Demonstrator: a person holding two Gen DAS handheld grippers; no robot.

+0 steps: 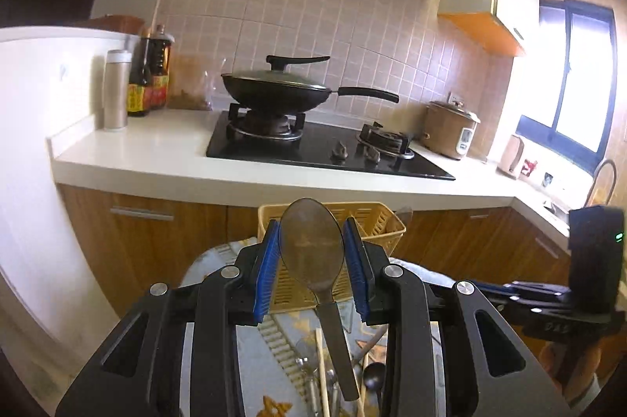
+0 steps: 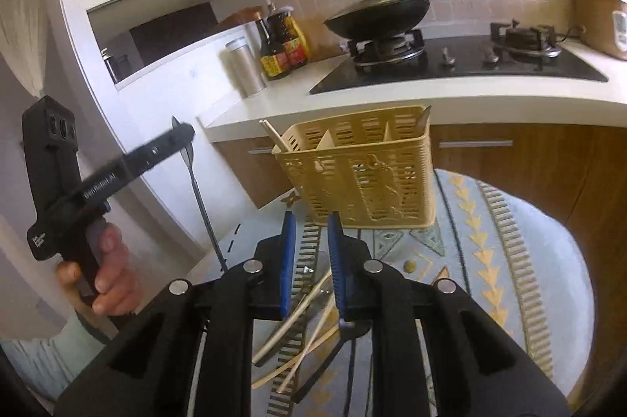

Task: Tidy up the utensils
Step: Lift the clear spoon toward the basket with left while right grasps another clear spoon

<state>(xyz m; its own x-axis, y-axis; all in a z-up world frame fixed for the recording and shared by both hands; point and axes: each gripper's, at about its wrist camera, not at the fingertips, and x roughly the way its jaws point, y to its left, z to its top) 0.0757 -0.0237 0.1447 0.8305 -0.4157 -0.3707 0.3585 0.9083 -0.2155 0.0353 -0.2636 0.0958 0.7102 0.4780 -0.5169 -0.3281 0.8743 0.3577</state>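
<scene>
My left gripper [image 1: 312, 236] is shut on the bowl of a dark translucent rice spoon [image 1: 312, 248], held upright with its handle hanging down, above the table in front of the yellow slotted utensil basket [image 1: 386, 221]. In the right wrist view the spoon [image 2: 194, 178] shows edge-on in the left gripper at the left. My right gripper [image 2: 310, 221] is open and empty, above a pile of chopsticks [image 2: 298, 319] and metal spoons on the patterned cloth. The basket [image 2: 364, 174] holds one chopstick [image 2: 274, 136] in its left compartment.
Round table with a patterned blue-grey cloth [image 2: 509, 244]. Behind it a white counter [image 1: 156, 150] with a hob, a lidded wok [image 1: 274, 87], sauce bottles [image 1: 149, 76], a steel flask [image 1: 115, 89] and a rice cooker [image 1: 450, 131]. More utensils lie below the left gripper [image 1: 333, 378].
</scene>
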